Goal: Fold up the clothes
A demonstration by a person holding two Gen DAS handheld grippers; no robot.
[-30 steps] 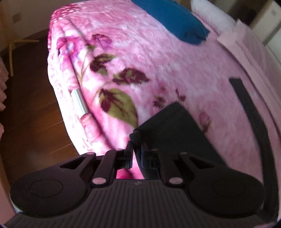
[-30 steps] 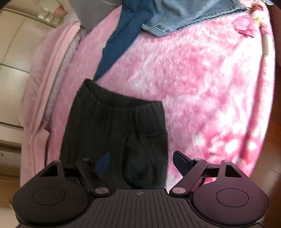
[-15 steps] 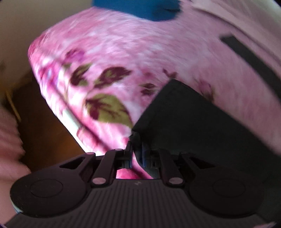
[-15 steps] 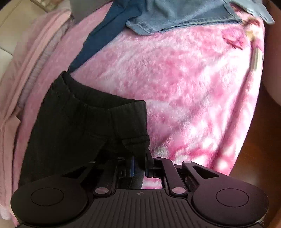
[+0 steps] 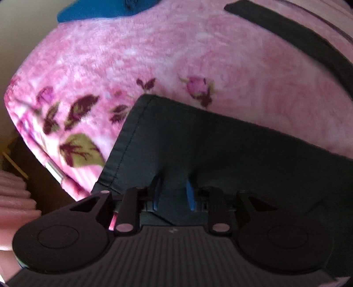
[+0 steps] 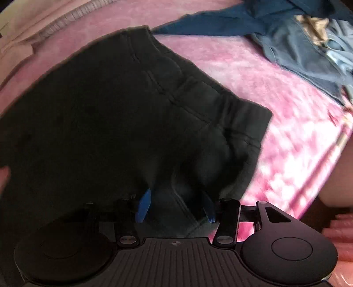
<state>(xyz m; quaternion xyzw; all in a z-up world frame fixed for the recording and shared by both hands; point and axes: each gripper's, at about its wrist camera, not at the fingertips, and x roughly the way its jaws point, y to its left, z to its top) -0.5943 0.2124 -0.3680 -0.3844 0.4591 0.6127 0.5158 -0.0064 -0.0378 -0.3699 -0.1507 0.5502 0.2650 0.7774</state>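
Left wrist view: the left tongs (image 5: 172,194) point forward over a bed covered by a pink floral blanket (image 5: 154,66). A pair of dark shorts (image 5: 209,150) lies directly ahead and to the right, its stitched hem edge slanting from near the tongs up and away to the left. The two blue-padded jaws stand apart with a fold of the dark cloth rising between them; they look partly parted rather than clamped, so the hold seems loose or just released. A dark strap (image 5: 297,39) lies well apart at the far right, and a blue garment (image 5: 99,8) at the far edge.

Right wrist view: the right tongs (image 6: 176,205) sit at the near edge of the same dark shorts (image 6: 110,110), close to the waistband corner (image 6: 249,123). The shorts spread ahead and mostly to the left, with their long axis running left to right across the view. These jaws also stand apart, cloth bunched between them. Denim clothes (image 6: 297,48) lie well apart at the far right.

Judgement: each tongs sits at one end of the near edge, so the fold would carry that edge away, toward the far side
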